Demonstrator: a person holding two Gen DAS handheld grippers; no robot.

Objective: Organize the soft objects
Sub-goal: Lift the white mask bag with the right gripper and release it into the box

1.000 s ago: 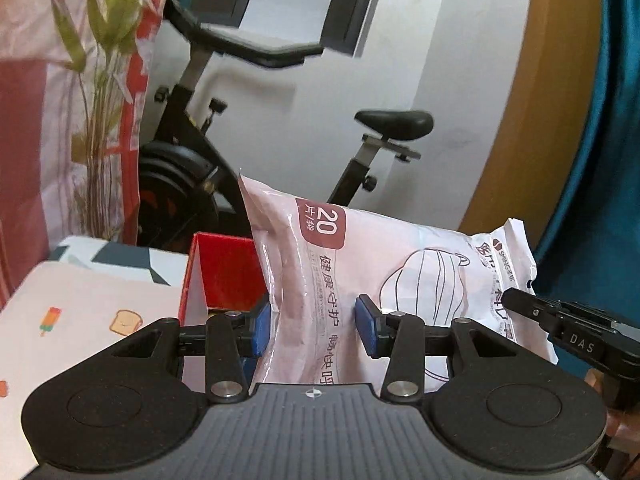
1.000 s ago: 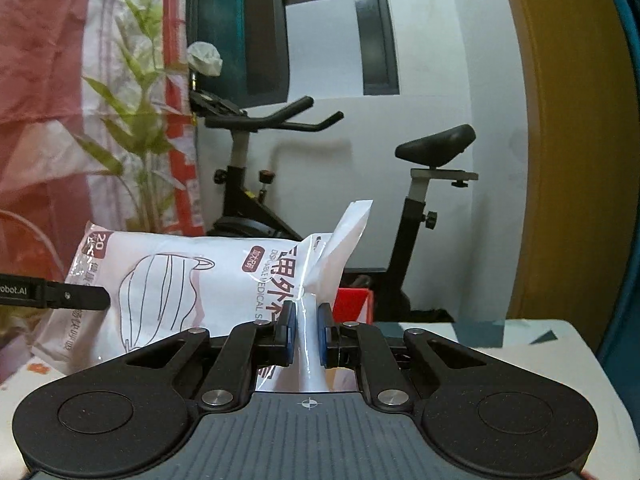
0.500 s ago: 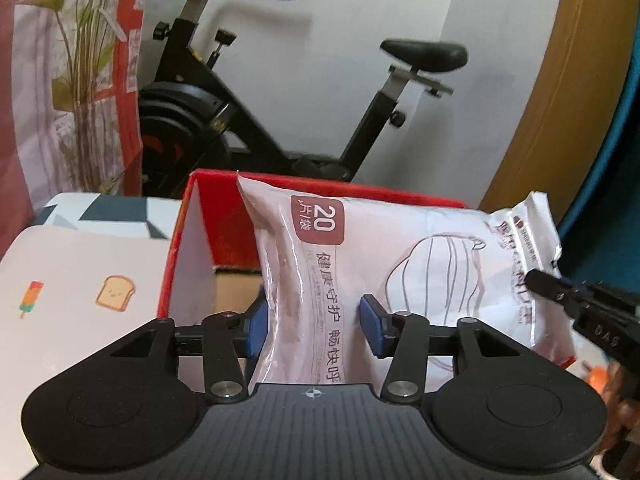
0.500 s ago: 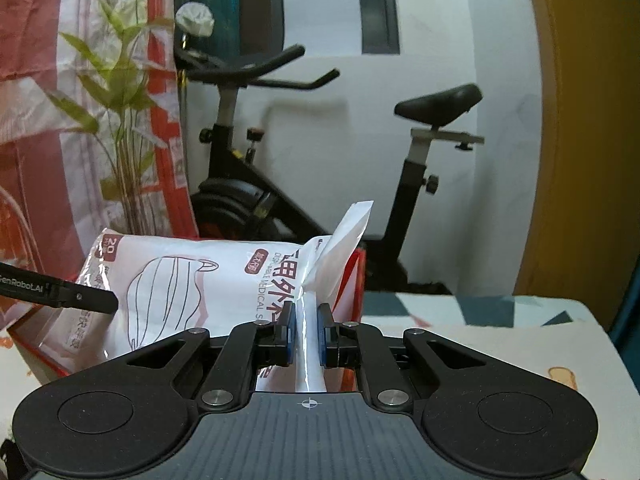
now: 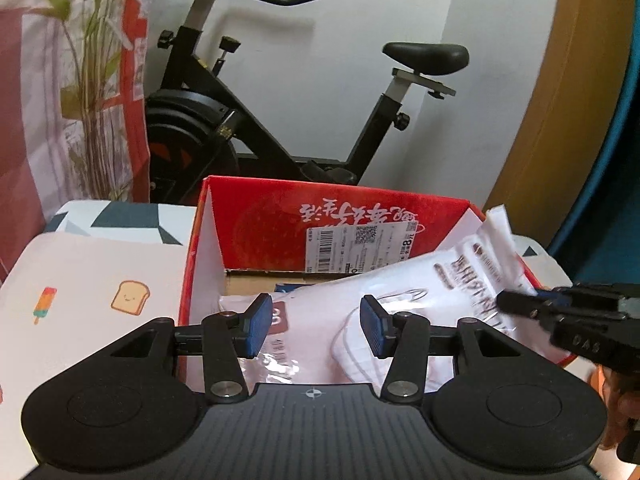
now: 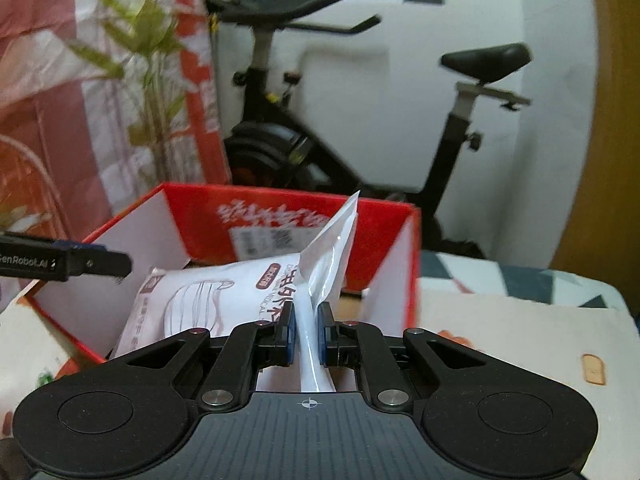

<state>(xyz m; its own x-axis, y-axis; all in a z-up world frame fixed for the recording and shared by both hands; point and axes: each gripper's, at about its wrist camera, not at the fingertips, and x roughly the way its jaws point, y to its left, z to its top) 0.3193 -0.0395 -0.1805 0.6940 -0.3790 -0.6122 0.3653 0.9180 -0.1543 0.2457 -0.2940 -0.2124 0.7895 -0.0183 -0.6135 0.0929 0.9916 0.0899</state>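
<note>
Taking the red box (image 5: 256, 216) as the landmark: to its left lies the tablecloth (image 5: 100, 272), white with small prints of toast and an ice pop. Behind the box stands a black exercise bike (image 5: 256, 120), and left of the bike there is a green plant (image 5: 92, 92) before a red and white cloth.

The box is open at the top. Inside it, the pack of face masks (image 5: 320, 316) lies tilted, its left end low in the box and its right end raised over the right wall.

The left gripper (image 5: 312, 326) hovers at the near side of the box; its jaws have just been opening, the blue pads (image 5: 256, 326) are spread and do not press the pack beneath them.

At the right side of the box, the right gripper (image 6: 307, 332) is pinching the sealed edge of the pack, jaws almost pressed together.
</note>
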